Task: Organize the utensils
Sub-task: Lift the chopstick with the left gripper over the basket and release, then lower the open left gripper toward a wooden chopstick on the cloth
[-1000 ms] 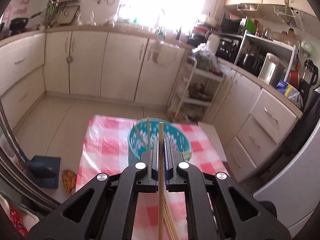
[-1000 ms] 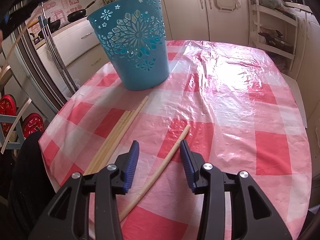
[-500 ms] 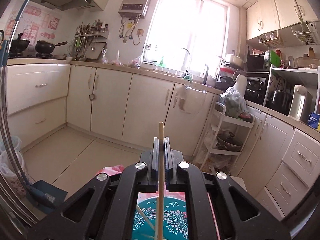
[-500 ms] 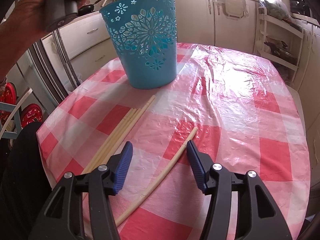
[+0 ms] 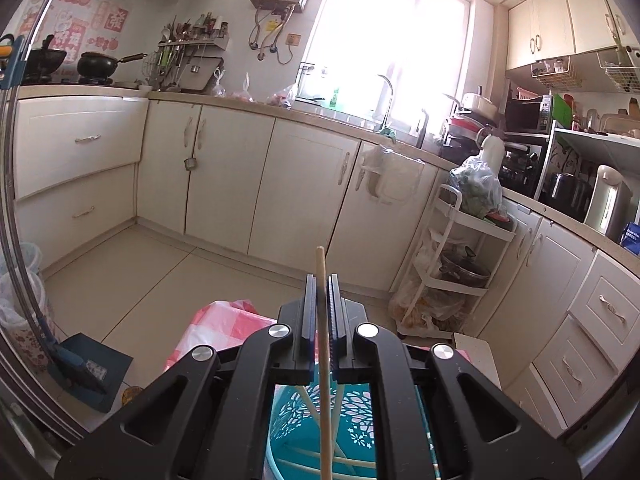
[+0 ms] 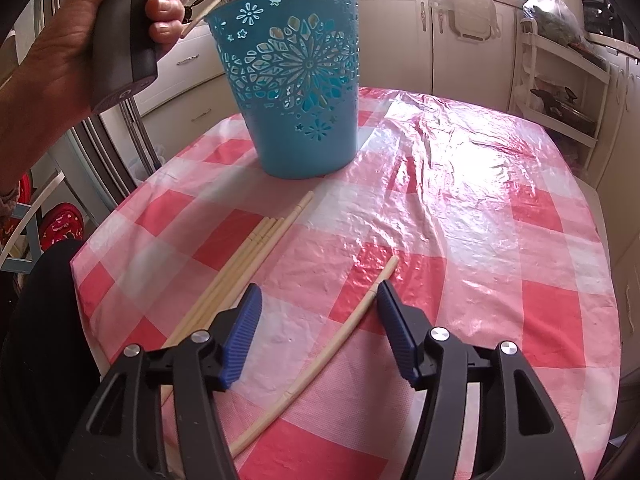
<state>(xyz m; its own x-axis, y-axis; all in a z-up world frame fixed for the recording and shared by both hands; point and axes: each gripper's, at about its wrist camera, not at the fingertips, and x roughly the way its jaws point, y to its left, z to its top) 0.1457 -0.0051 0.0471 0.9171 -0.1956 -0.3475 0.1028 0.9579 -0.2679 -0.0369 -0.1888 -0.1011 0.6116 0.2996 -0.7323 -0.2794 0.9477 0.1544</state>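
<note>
My left gripper [image 5: 319, 280] is shut on a wooden chopstick [image 5: 322, 356] and holds it above the open top of the blue cut-out basket [image 5: 356, 432], where other chopsticks lie inside. In the right wrist view the basket [image 6: 296, 80] stands on the pink checked tablecloth [image 6: 460, 208], and the hand with the left gripper's handle [image 6: 124, 36] is at its upper left rim. My right gripper [image 6: 318, 296] is open, low over the table, with a single chopstick [image 6: 320, 360] lying between its fingers. A bundle of several chopsticks [image 6: 240, 268] lies just to its left.
Kitchen cabinets [image 5: 240, 176] and a white shelf trolley [image 5: 452, 264] stand beyond the table. A dustpan [image 5: 88, 364] lies on the floor at the left. The table edge [image 6: 92, 280] is close on the left in the right wrist view.
My left gripper has tilted up and moved over the basket with the chopstick. My right gripper has edged forward and opened a little wider around the single chopstick.
</note>
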